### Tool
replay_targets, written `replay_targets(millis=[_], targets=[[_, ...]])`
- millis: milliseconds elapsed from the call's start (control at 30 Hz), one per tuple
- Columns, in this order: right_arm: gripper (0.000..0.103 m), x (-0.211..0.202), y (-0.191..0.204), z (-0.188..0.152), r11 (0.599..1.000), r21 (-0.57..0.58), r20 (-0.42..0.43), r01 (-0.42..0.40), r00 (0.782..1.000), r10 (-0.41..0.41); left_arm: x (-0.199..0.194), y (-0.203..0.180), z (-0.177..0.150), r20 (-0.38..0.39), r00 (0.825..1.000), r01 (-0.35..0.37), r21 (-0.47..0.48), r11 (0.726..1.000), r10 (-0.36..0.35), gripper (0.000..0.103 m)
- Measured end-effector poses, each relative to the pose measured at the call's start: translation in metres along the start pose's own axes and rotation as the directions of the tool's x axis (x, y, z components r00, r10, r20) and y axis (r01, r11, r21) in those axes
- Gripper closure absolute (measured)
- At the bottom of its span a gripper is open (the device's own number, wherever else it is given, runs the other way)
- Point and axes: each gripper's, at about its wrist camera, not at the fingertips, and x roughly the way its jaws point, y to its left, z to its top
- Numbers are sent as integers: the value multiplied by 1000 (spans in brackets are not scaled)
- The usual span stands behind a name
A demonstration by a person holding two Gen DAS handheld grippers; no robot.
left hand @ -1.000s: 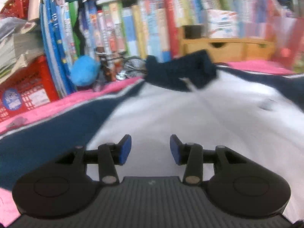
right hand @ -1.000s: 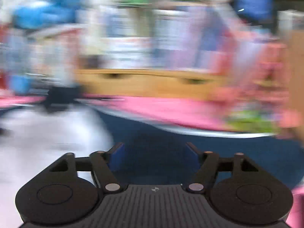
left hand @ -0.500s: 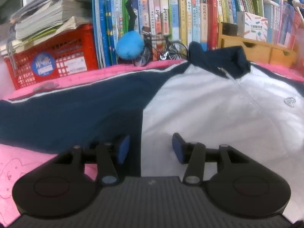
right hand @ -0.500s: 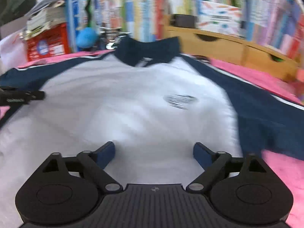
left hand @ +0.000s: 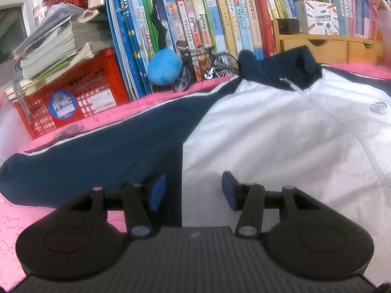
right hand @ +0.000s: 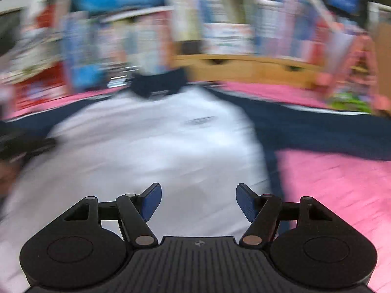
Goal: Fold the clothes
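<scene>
2 low wrist views, shared jacket (left hand: 281, 131)

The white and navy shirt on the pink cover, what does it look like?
The white and navy shirt lies spread flat, front up, on the pink cover. Its body looks like soft white cloth; sleeves and the rumpled collar are navy. A small emblem sits on the chest. Both grippers are open above it.

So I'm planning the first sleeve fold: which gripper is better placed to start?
Probably the left gripper: open jaws straddle the navy sleeve seam. The right gripper hovers over the white jacket body.
</scene>
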Motion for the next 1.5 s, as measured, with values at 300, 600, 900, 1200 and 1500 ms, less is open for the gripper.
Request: replay_targets(millis=[300,600,900,1200,1500], targets=[[30,-23,67,-42,933,-346,97,-103,985,145,0,1,1,-1,1000,1,-10,1000,-1,51],[21,-35,33,-72,895,-440,253,75,967,43,-91,15,-40,94,988,134,-146,980,-121,51],[21,-64,3,-93,924,-380,277,38,958,74,-175,-17,-120,152,961,247,-84,965,-233,49],[17,-75,-62,-117,936,-277,302,217,944,-129,-179,-2,-136,142,979,143,16,990,-144,42],[16,-117,-52,-75,975,-162,-56,149,986,-160,-212,0,-84,-181,960,197,-101,975,-212,31]])
